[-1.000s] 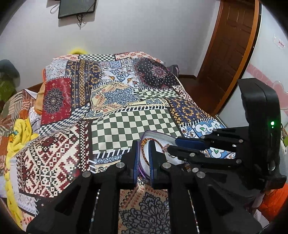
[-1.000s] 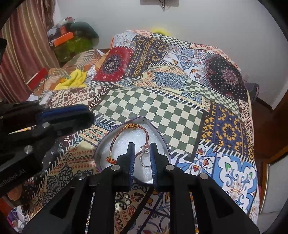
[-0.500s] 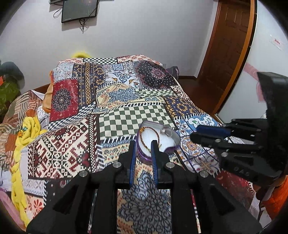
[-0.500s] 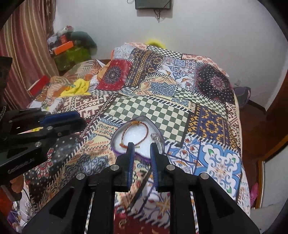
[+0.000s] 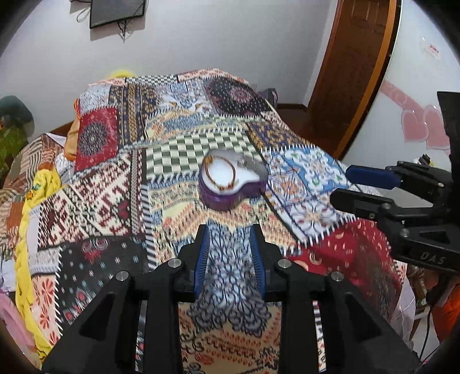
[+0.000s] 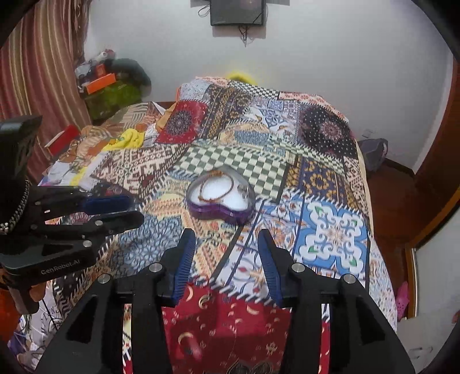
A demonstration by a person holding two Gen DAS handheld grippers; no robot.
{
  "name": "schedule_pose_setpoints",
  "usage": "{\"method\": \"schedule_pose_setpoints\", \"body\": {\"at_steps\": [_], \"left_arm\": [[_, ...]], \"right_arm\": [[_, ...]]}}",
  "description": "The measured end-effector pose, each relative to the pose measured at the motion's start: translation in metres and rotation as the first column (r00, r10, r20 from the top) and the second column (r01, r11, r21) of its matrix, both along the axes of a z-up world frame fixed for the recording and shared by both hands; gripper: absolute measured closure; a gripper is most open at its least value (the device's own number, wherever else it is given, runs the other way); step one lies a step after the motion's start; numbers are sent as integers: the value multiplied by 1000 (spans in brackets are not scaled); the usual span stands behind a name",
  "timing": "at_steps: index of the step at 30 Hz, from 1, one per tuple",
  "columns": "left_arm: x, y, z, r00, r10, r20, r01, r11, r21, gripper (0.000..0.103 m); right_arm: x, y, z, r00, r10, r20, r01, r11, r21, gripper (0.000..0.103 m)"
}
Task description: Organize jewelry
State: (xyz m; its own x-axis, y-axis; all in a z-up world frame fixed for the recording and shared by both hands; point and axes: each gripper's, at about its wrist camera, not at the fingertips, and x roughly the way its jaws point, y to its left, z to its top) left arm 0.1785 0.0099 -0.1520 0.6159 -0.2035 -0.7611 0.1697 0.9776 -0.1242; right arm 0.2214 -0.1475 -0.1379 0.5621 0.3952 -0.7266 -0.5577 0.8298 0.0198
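A purple heart-shaped jewelry box [image 5: 227, 184] with a white lining sits open on the patchwork bedspread; it also shows in the right wrist view [image 6: 220, 198]. A red-and-gold bracelet [image 6: 215, 187] and a small silver piece [image 6: 243, 189] lie inside it. My left gripper [image 5: 230, 253] is open and empty, well back from the box. My right gripper [image 6: 227, 259] is open and empty, also back from the box. Each gripper shows at the side of the other's view.
The patchwork bedspread [image 6: 330, 236] covers the bed. A yellow cloth [image 5: 26, 236] and piled clothes lie along the bed's left side. A wooden door [image 5: 356, 66] stands at the right, a wall-mounted screen [image 6: 237, 11] at the back.
Both grippers have pulled back from the jewelry box and their jaws have opened wider. The box stays on the bed with the jewelry in it.
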Motion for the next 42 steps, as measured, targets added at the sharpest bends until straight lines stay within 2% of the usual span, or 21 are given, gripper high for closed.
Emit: {"method": "schedule_pose_setpoints", "body": {"at_steps": [9, 14, 26, 29, 33, 42], "left_arm": [[4, -2, -36, 995, -8, -97, 6, 1000, -21, 74], [8, -3, -48, 995, -1, -105, 0, 1000, -5, 74], [39, -3, -56, 993, -31, -117, 26, 999, -41, 74], [43, -8, -58, 993, -47, -111, 46, 999, -20, 80], [47, -12, -64, 993, -51, -106, 51, 999, -4, 94], [36, -1, -50, 996, -35, -76, 31, 998, -55, 95]], "right_arm": [[-12, -5, -32, 998, -2, -59, 0, 1000, -29, 62], [-13, -7, -46, 995, -11, -95, 7, 999, -33, 62], [-6, -17, -66, 988, -25, -155, 21, 999, -25, 62], [-5, -16, -66, 988, -21, -150, 16, 999, -30, 62], [-4, -14, -65, 989, -14, -148, 10, 1000, -27, 62], [-2, -9, -66, 985, 10, -170, -11, 1000, -5, 62]]}}
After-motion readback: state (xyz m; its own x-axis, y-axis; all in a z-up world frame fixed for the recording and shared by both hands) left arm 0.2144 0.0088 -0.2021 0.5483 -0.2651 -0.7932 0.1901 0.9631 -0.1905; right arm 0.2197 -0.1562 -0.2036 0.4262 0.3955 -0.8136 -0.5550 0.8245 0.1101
